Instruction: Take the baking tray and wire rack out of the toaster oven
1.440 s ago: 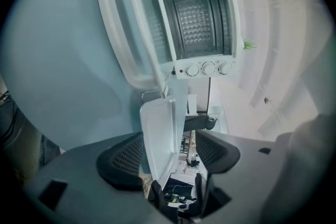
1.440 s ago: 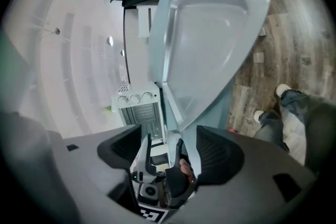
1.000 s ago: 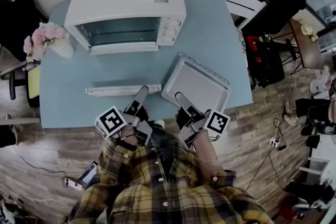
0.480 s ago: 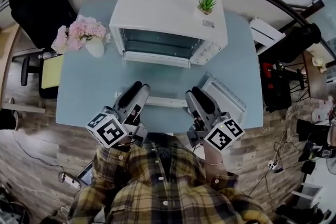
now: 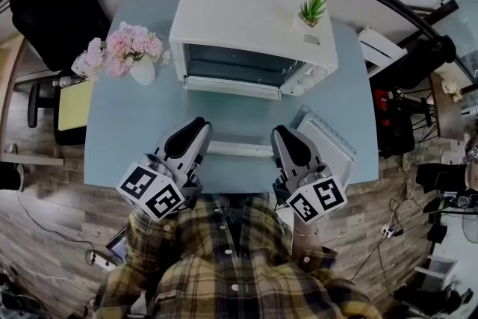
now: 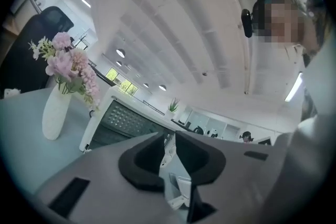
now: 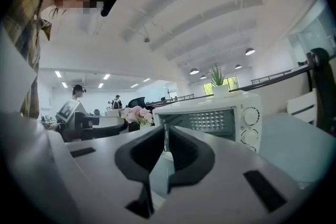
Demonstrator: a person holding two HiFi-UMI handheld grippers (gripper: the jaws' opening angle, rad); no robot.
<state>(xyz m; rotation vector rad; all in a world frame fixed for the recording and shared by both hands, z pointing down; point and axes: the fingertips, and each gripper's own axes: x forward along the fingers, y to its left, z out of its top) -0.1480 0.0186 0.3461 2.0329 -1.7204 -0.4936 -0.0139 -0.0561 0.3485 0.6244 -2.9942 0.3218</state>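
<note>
Our left gripper's (image 6: 168, 138) jaws are closing, with a slim gap between them and nothing in it. Our right gripper's (image 7: 166, 132) jaws are closing too, all but pressed together, also on nothing. Both point toward the toaster oven (image 5: 254, 19) across the bench (image 5: 127, 138).

Between the 2 grippers, just ahead of their tips, a long pale strip lies on the bench. We take it to be the wire rack (image 5: 239, 149), though the head view is too soft to be sure. The baking tray (image 5: 332, 146) lies flat just right of the right gripper, partly hidden behind it. Neither thing touches the jaws.

The oven door hangs open and the cavity looks bare, so we judge both things out and the task essentially done.
</note>
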